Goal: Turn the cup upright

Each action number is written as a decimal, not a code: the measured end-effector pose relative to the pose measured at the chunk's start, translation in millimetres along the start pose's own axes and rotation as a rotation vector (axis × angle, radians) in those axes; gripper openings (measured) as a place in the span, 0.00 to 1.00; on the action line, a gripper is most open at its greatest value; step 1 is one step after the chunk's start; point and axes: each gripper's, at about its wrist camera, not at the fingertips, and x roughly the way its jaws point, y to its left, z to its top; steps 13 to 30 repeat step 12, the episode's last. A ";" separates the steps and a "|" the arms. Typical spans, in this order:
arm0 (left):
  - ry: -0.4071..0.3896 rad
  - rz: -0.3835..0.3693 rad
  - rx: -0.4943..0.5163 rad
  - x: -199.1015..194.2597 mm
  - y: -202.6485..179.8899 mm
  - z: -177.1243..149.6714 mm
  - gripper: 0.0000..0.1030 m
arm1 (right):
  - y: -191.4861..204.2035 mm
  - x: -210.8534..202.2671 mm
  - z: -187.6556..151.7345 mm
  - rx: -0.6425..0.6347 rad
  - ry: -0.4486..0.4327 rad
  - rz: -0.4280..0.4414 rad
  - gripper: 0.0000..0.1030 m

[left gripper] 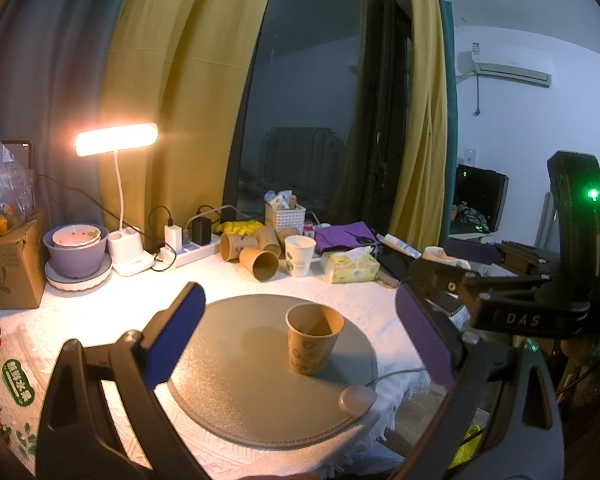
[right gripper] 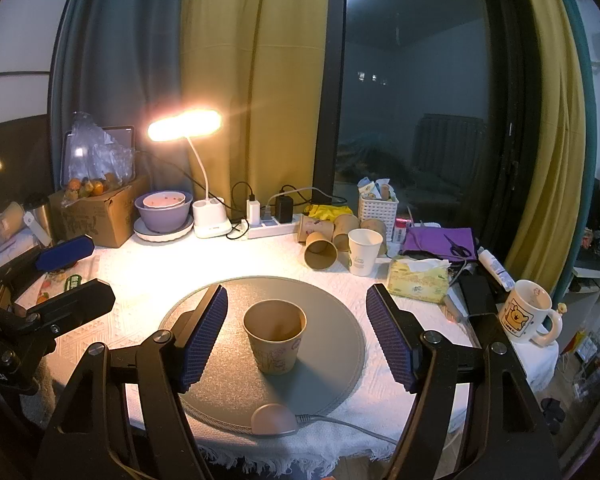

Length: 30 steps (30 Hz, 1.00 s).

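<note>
A: Left wrist view: paper cup (left gripper: 314,338) upright, mouth up, on the grey mat (left gripper: 236,392), at one o'clock from the left gripper (left gripper: 300,344), spread wide, holding nothing.

B: Right wrist view: right gripper (right gripper: 296,336) gapes empty around it, untouching. Flip looks done; next, withdraw.

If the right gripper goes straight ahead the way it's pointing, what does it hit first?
Probably the brown paper cup, standing upright on the round grey mat between the right gripper's open fingers; depth is uncertain.
</note>
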 end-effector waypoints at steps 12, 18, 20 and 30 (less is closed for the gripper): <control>0.001 -0.032 0.007 -7.2 -2.7 -10.9 0.94 | 2.7 6.4 -3.9 -0.012 0.009 0.008 0.73; 0.001 -0.032 0.007 -7.2 -2.7 -10.9 0.94 | 2.7 6.4 -3.9 -0.012 0.009 0.008 0.73; 0.001 -0.032 0.007 -7.2 -2.7 -10.9 0.94 | 2.7 6.4 -3.9 -0.012 0.009 0.008 0.73; 0.001 -0.032 0.007 -7.2 -2.7 -10.9 0.94 | 2.7 6.4 -3.9 -0.012 0.009 0.008 0.73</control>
